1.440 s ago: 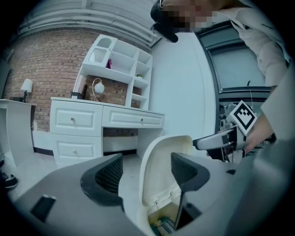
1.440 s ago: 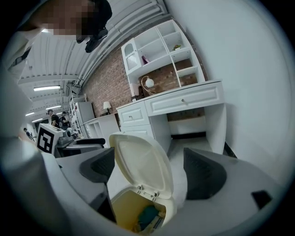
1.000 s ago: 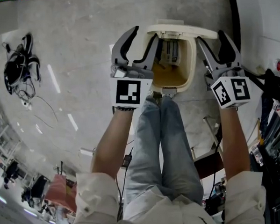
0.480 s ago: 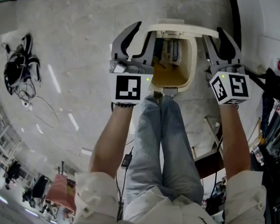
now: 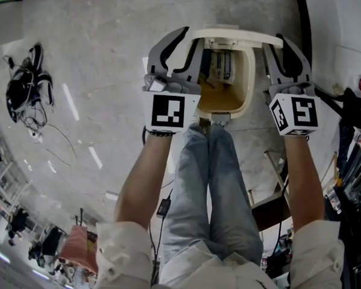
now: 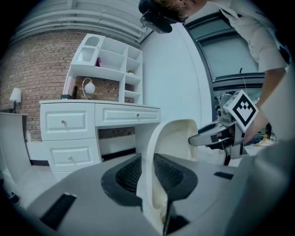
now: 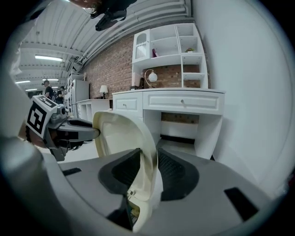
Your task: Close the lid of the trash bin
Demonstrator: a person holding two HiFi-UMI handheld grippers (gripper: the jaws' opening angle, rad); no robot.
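On the grey floor (image 5: 103, 60), left gripper (image 6: 148, 173) and right gripper (image 7: 147, 173), jaws just closing, pinch the open trash bin's (image 5: 247, 89) upright lid (image 5: 236, 33).

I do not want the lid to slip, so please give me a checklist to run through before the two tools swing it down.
1. Left tool grips the lid: ok. Its jaws have just been closing, and the pads press on one side edge.
2. Right tool grips the lid: ok. Its jaws have just been closing on the opposite edge.
3. Lid down: not ok. It stands upright over the open trash bin.
4. Feet clear of the bin: cannot tell. They end right at its front.
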